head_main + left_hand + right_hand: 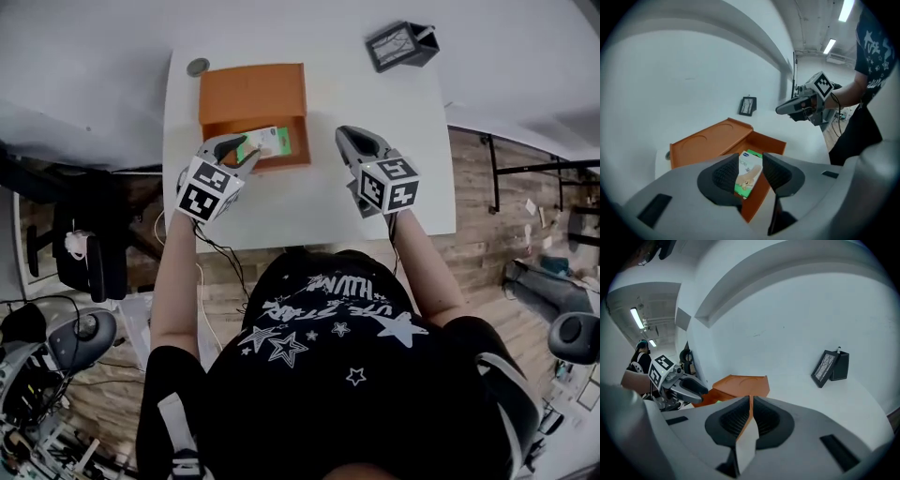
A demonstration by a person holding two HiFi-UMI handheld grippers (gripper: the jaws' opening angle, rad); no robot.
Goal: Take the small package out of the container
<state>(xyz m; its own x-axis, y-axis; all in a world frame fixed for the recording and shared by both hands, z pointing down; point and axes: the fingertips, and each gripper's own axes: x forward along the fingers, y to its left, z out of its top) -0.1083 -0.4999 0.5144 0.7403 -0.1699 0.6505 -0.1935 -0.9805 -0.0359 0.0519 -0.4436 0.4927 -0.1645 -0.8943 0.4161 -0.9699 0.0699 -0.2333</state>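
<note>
Look for the small package [265, 142] at centre-left of the head view, in the open front half of the orange container [251, 92]. Seemingly propped against the near wall, going by the left gripper view, with one end raised. Green and white print on a thin, flat pack; carton or sachet, cannot tell which.

Judged light, fairly stiff across its faces, smooth and so a little slippery, and easy to dent under a hard squeeze. Best taken across its narrow width at the raised end, one pad on each flat face, with gentle pressure. Then lifted straight up to clear the container wall.

Left hand-held gripper [750, 159] right at the package, jaws spread, the pack showing in the gap between the two pads. No sign of the pads pressing on it.

Container lid folded back flat toward the top of the head view. Small grey disc [198, 67] just beside its upper left corner.

Right hand-held gripper [750, 401] pressed together on nothing, over bare white table [309, 206] right of the container and apart from it. Dark stand [401, 45] at upper right of the head view, well clear of everything.
</note>
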